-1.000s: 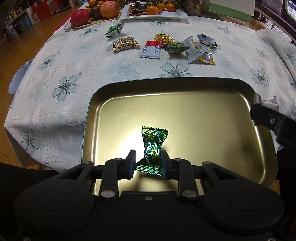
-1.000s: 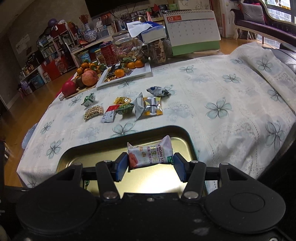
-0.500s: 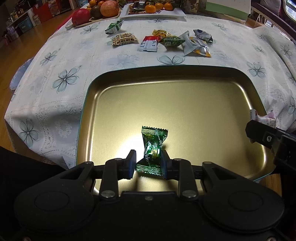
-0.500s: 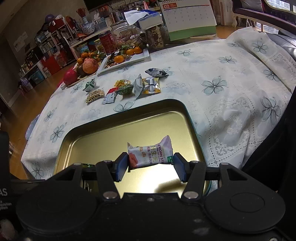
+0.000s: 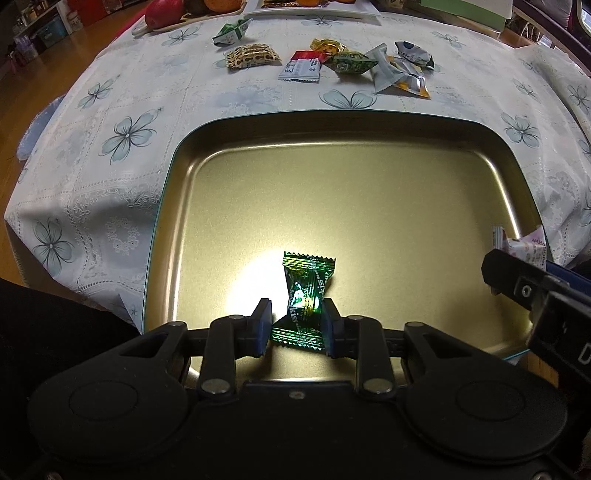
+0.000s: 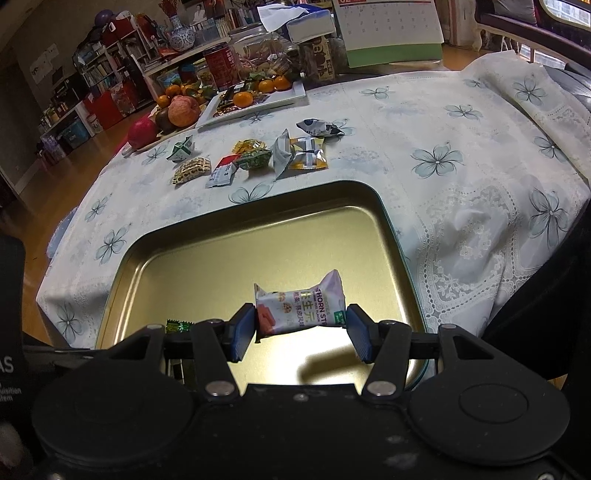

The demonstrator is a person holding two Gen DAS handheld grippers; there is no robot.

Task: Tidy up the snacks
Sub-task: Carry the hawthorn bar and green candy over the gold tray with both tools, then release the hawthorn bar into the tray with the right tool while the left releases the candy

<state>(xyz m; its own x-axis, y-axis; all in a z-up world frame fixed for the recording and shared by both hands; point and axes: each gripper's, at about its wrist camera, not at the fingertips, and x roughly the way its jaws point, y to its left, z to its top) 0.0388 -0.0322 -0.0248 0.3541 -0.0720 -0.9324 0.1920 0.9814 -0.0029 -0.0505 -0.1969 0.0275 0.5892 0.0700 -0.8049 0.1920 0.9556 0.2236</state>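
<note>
My left gripper (image 5: 295, 326) is shut on a green foil candy (image 5: 306, 295) and holds it over the near part of a gold metal tray (image 5: 351, 133). My right gripper (image 6: 301, 330) is shut on a white and purple snack packet (image 6: 301, 308), held over the tray's (image 6: 258, 218) near right part. The packet also shows at the right edge of the left wrist view (image 5: 524, 247), beside the right gripper's finger (image 5: 517, 288). The green candy's tip (image 6: 179, 325) shows in the right wrist view.
Several loose wrapped snacks (image 5: 325, 62) lie on the floral tablecloth (image 5: 110, 129) beyond the tray, also seen in the right wrist view (image 6: 251, 158). Fruit (image 6: 181, 110), a white plate (image 6: 255, 101), jars and a calendar (image 6: 391, 33) stand at the table's far side.
Both grippers have moved lower and nearer over the tray, still holding their snacks. The tray now fills more of both views.
</note>
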